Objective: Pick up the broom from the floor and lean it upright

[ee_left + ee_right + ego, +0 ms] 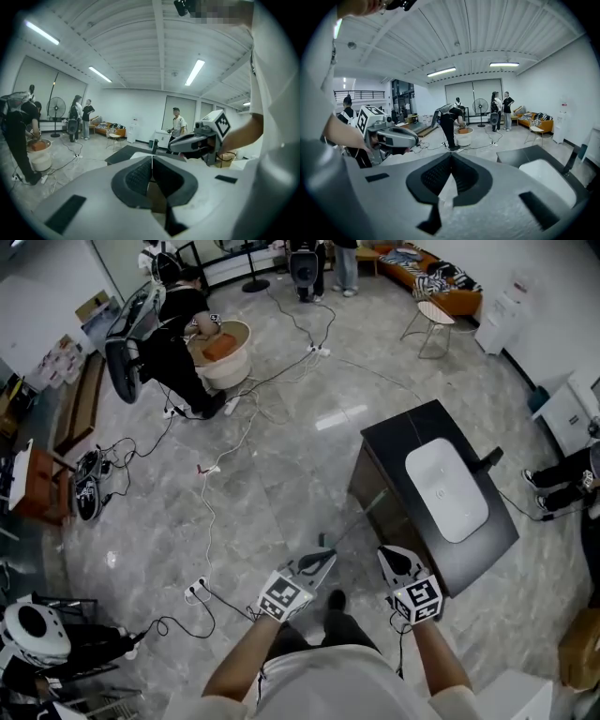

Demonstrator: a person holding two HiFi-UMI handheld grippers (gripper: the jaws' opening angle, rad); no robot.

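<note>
We hold the left gripper (317,563) and right gripper (398,561) beside a black table (394,442). Both pairs of fingers are pressed together, gripping nothing.

The left forearm (246,652) and right forearm (437,662) reach forward from the body, bare below light sleeves, each hand closed behind its gripper's marker cube. The left gripper (317,565) points ahead and slightly downward, its fingers (138,176) pressed together with nothing between them. Just to the right of those fingers, the right gripper (397,563) tilts a little more downward, its fingers (436,176) meeting at the tips, also empty
</note>
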